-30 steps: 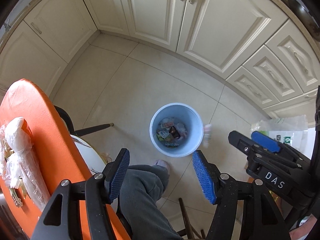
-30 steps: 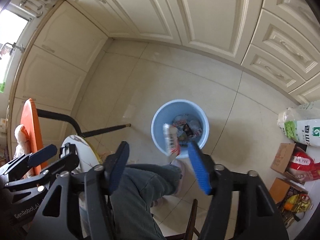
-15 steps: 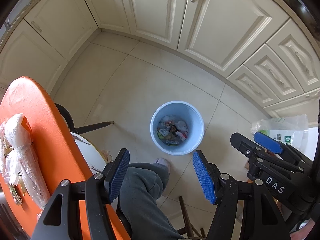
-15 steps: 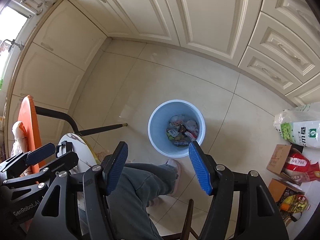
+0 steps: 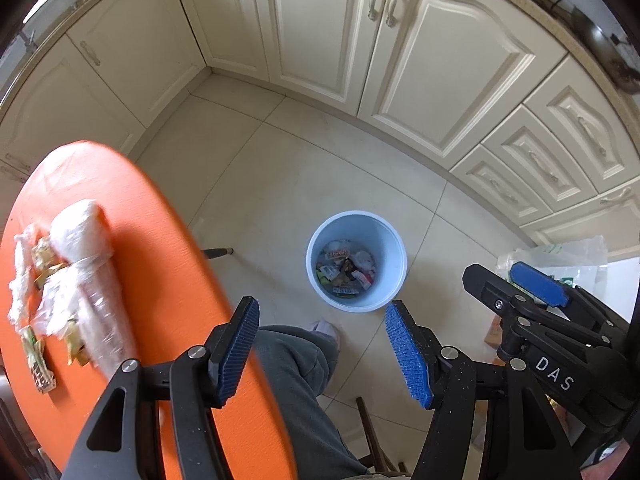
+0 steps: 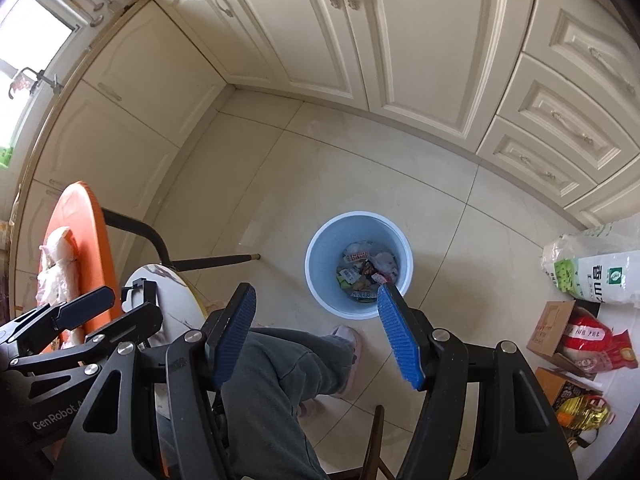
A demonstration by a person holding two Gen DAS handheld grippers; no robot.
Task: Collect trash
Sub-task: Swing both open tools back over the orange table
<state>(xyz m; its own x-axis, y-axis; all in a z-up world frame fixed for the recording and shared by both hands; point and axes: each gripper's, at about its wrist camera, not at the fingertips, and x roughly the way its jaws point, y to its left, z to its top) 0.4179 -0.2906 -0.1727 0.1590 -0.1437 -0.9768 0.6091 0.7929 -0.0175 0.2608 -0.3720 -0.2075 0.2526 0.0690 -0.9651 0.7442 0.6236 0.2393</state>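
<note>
A light-blue bin (image 5: 394, 264) (image 6: 320, 280) stands on the tiled floor below, with several wrappers (image 5: 346, 270) (image 6: 366, 266) at its bottom. My left gripper (image 5: 322, 312) hangs high above the floor, open, nothing between its blue pads. My right gripper (image 6: 316, 300) is open and empty too, and it shows at the right of the left wrist view (image 5: 536, 284). On the orange table (image 5: 160, 280) (image 6: 74, 216) at the left lie crumpled clear plastic bags (image 5: 86, 264) and small snack wrappers (image 5: 38, 364).
Cream cabinets (image 5: 400, 60) line the far walls. A person's leg in grey trousers (image 6: 276, 376) and a slippered foot (image 6: 348, 344) are below the grippers. A rice sack (image 6: 596, 268), boxes (image 6: 552, 324) and an oil bottle (image 6: 584, 410) sit at the right. A white stool (image 6: 176, 308) stands beside the table.
A white wrapper dropped from the right gripper into the bin. Both grippers then rose, the left one shifting over the table so more orange top and plastic bags show.
</note>
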